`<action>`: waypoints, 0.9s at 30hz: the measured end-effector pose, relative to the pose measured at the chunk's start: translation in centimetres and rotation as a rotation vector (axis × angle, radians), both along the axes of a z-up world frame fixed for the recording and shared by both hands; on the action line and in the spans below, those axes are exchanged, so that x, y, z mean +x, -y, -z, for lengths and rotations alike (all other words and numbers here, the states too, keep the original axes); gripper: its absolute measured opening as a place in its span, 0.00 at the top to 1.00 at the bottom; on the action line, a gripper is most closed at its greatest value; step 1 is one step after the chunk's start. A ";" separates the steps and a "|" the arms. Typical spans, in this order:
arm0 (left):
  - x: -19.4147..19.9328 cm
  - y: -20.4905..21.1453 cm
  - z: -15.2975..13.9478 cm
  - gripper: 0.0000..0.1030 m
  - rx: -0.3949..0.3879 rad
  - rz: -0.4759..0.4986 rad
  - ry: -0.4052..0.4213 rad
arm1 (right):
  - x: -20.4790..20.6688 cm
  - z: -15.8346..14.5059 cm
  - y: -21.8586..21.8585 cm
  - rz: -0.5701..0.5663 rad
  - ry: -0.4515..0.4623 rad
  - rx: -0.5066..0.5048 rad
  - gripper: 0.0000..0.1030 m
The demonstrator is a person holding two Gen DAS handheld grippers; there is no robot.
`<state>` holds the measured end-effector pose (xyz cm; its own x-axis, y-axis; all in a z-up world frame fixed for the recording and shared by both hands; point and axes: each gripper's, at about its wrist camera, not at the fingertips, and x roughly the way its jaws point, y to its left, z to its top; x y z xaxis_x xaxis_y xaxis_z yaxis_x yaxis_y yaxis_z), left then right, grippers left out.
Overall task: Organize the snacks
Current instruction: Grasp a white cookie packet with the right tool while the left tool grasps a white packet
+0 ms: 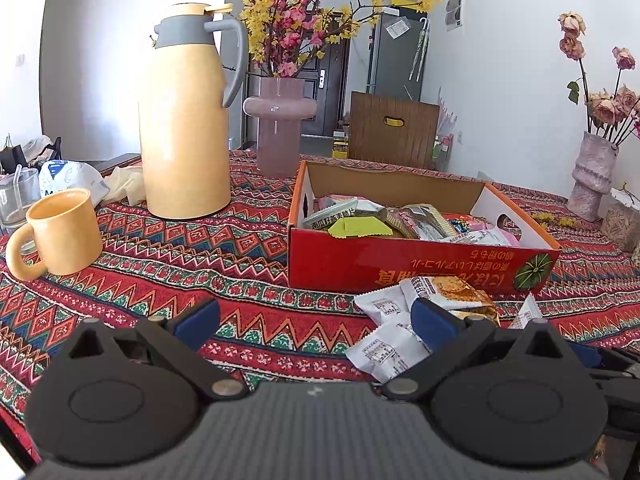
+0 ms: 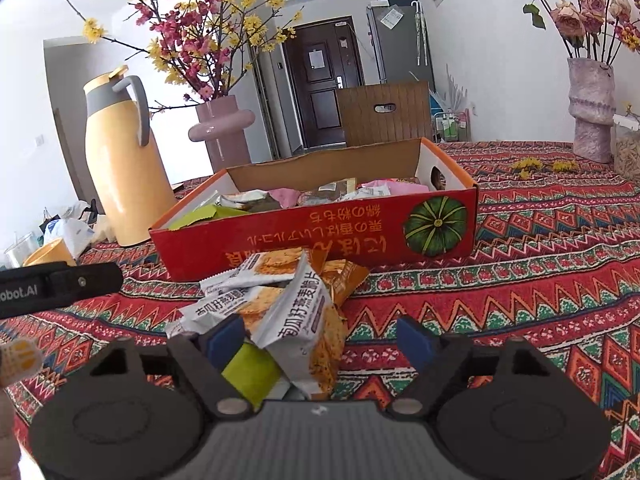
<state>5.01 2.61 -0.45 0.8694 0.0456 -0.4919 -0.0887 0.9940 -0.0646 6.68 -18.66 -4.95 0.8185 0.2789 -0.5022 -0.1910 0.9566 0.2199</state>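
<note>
Loose snack packets (image 2: 280,312) lie heaped on the counter (image 2: 540,272) just before the red box (image 2: 320,236). Right tongs (image 2: 320,344) straddle the heap, pads not yet pressing; left tongs (image 1: 316,320) spread, empty. Risk: crinkled wrappers slipping, or several lifting together.

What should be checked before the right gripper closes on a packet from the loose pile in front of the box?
1. Packet between the right gripper pads: ok, a white and orange packet stands there.
2. Pads pressing it: not ok, a gap shows on the right side.
3. Single packet isolated: cannot tell, the pile overlaps.
4. Red box has room: ok.
5. Left gripper free: ok, open, nothing between its pads.
</note>
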 end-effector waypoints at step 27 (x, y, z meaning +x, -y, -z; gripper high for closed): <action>3.5 2.4 2.9 0.00 -0.002 0.032 -0.170 | -1.2 -0.6 5.1 0.103 0.098 0.069 0.78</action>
